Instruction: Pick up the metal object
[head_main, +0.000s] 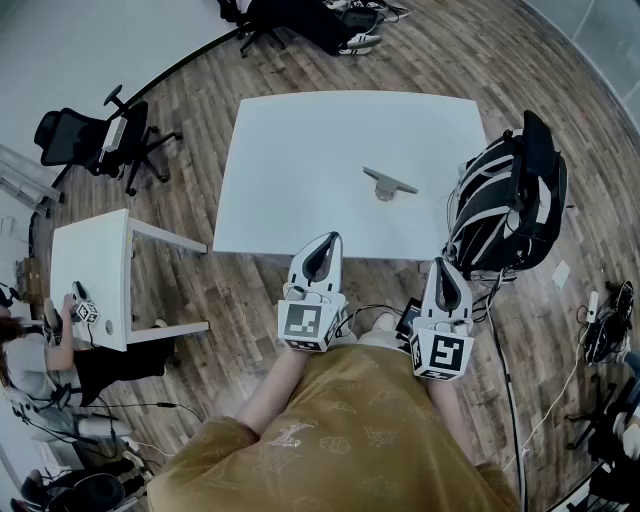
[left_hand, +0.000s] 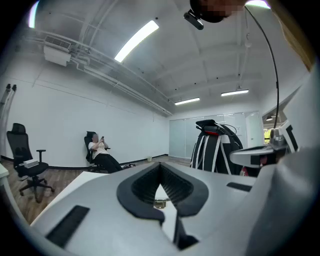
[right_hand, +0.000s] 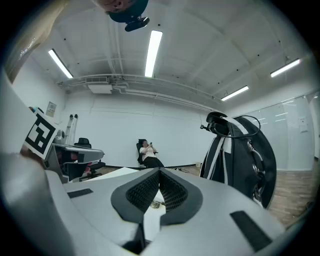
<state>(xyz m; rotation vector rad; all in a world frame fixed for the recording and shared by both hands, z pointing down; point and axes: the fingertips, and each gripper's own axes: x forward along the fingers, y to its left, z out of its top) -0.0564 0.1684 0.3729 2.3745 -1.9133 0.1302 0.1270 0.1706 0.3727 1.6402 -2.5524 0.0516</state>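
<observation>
Wide wooden floor (head_main: 250, 290) all around, and in the middle of it the white bench (head_main: 300, 150), its top bare apart from one small piece. Off to the left stands a second, smaller white table (head_main: 95, 270). At the bench's right edge a black bag (head_main: 500, 205) with white stripes sits upright, touching or just beside the corner. A black office chair (head_main: 95, 140) is parked well off to the far left.

Down at the bottom of the head view, the wearer's gold shirt (head_main: 340, 430) fills the frame, both arms reaching forward.

The left gripper (head_main: 326, 243) points over the near edge of the bench. In its own view the fingers (left_hand: 142, 187) are clenched tip to tip, with nothing caught between them. The right gripper (head_main: 446, 268) is held just short of the near right corner, close to the bag. Its fingers (right_hand: 175, 192) are pressed together too, and empty.

And the metal object (head_main: 386, 184): it lies flat on the bench, right of centre, a thin bar with a rounded piece under its middle. It is well apart from both grippers and ahead of them. Each gripper view catches a sliver of it through the small gap below the closed tips.

A seated person (left_hand: 100, 152) is against the far wall.
</observation>
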